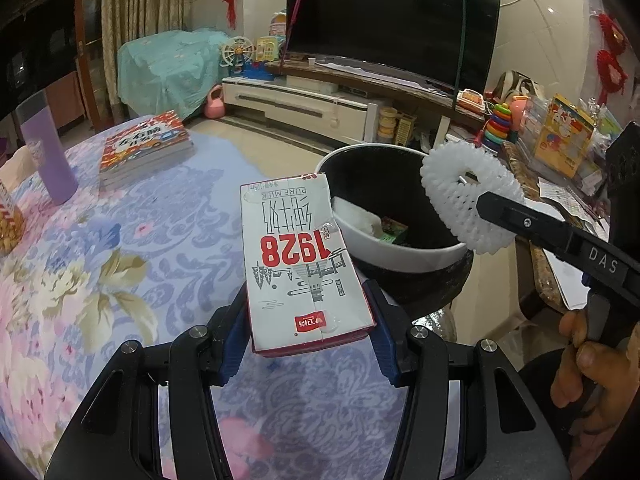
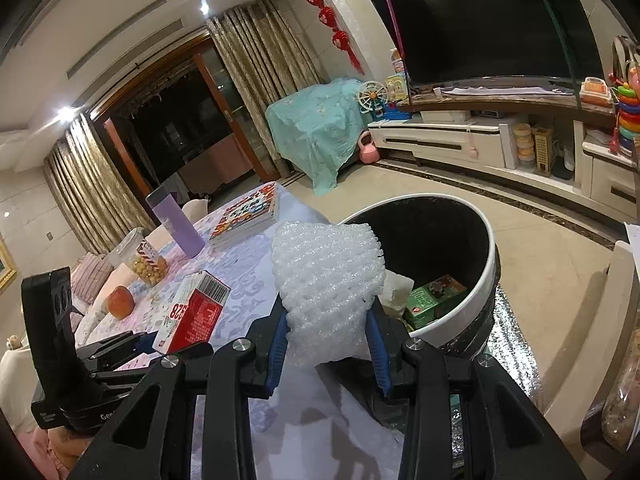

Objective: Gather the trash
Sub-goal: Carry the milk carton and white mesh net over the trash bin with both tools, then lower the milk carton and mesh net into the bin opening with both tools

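Observation:
A white and red milk carton (image 1: pixel 304 264) marked 1928 sits between the blue pads of my left gripper (image 1: pixel 308 296), which is shut on its lower end. It hangs above the floral tablecloth (image 1: pixel 120 260), near the table's edge. A white foam fruit net (image 2: pixel 328 276) is squeezed between the pads of my right gripper (image 2: pixel 330 314). In the left wrist view the foam net (image 1: pixel 472 200) hangs over the near rim of the trash bin (image 1: pixel 384 250). The bin (image 2: pixel 492 276) is black inside with a white rim. It holds a green carton (image 2: pixel 434 300) and white paper.
On the table stand a stack of books (image 1: pixel 148 144), a purple bottle (image 1: pixel 48 148), a jar of yellow snacks (image 2: pixel 150 266) and an orange fruit (image 2: pixel 120 300). A TV (image 1: pixel 392 16) on a low cabinet (image 1: pixel 304 104) lines the far wall, with toys at its right.

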`<state>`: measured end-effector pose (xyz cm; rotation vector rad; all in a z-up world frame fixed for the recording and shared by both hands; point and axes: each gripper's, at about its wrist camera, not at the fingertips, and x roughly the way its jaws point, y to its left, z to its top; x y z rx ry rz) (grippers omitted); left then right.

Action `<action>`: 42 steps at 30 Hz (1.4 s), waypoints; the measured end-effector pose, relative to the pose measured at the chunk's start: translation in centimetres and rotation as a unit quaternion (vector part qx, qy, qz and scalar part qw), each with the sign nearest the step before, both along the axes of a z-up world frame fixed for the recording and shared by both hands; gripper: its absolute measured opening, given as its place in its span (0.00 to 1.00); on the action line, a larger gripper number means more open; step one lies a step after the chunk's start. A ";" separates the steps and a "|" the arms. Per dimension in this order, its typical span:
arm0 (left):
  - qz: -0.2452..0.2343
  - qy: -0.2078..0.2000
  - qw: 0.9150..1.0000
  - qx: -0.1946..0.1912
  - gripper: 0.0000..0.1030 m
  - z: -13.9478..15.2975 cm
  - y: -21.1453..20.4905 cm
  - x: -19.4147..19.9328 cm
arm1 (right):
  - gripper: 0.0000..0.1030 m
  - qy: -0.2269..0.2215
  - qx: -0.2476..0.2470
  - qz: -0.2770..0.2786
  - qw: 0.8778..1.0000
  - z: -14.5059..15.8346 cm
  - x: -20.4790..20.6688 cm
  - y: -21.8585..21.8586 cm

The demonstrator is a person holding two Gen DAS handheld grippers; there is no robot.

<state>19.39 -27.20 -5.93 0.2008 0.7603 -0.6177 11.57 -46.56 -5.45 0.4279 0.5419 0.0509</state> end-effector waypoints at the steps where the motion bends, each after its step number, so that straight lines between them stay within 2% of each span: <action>1: -0.003 -0.001 1.000 0.000 0.51 0.1 -0.2 0.1 | 0.36 0.000 0.000 0.000 1.000 0.0 0.1 -0.1; 26: -0.039 -0.006 0.999 0.008 0.51 1.5 -4.9 0.7 | 0.36 0.006 -0.004 -0.017 1.000 0.3 0.3 -2.4; 42: -0.052 0.009 0.998 0.017 0.51 1.3 -8.1 2.6 | 0.36 0.014 -0.014 -0.020 1.000 1.0 1.9 -3.3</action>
